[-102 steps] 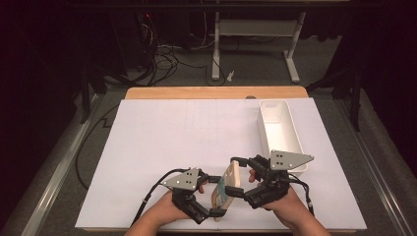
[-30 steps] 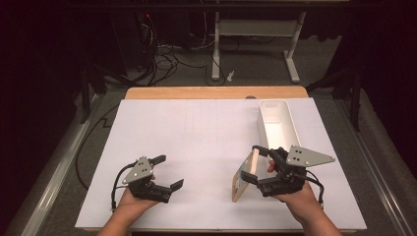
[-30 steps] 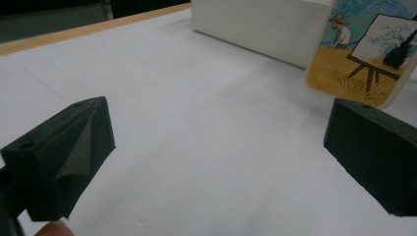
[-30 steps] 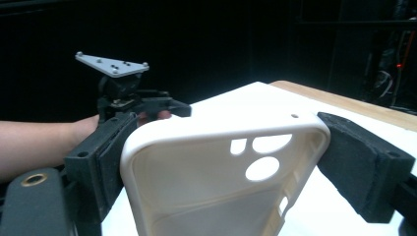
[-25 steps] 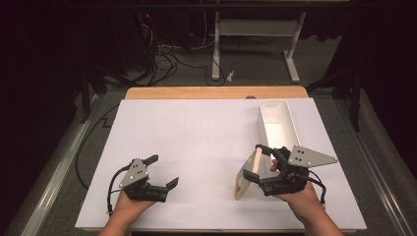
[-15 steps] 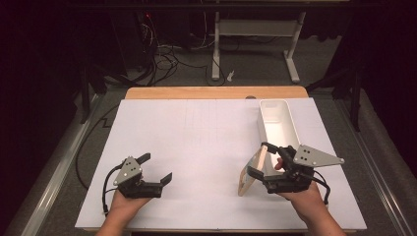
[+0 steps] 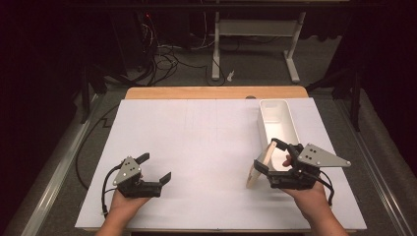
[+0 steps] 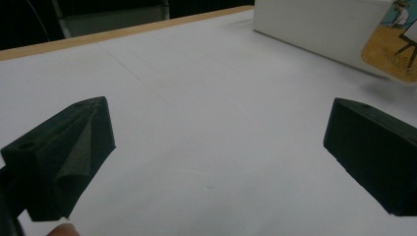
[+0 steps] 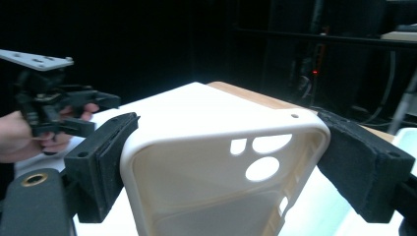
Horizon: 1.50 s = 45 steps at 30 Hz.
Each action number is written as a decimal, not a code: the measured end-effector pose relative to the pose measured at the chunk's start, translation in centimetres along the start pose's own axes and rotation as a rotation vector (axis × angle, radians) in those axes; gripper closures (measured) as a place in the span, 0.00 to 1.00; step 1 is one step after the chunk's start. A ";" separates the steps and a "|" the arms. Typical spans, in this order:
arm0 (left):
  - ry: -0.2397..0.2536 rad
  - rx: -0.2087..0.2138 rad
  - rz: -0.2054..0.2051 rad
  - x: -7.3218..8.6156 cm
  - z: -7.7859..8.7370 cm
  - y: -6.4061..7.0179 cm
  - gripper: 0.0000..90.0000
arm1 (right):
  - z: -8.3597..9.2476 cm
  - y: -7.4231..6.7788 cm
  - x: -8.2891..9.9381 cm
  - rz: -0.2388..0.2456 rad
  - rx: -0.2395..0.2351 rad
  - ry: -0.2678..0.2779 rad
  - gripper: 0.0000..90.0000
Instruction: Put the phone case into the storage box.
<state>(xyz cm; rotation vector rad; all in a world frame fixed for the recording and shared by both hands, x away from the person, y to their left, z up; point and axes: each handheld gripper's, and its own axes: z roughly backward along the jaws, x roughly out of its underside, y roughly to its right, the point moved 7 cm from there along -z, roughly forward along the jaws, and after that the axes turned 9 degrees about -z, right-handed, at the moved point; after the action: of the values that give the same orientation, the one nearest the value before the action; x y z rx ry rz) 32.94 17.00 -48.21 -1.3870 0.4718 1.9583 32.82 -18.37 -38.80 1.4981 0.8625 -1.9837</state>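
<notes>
right tool is clamping the phone case by its edges, so keep it level heading into the white bin, left tool hangs wide open

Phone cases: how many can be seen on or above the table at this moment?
1. The cream phone case is clamped between the jaws of the right gripper, just in front of the white bin. The bin's inside is partly hidden.
</notes>
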 end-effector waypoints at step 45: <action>0.008 -0.001 -0.011 -0.1 0.0 0.3 0.00 | 1.5 -2.2 -3.8 0.072 0.118 0.183 0.15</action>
<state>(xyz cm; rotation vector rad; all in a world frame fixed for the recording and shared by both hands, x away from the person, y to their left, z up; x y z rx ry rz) 32.72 16.76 -48.18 -1.3958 0.4668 1.9450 31.31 -17.96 -34.43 1.7746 0.7626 -1.8965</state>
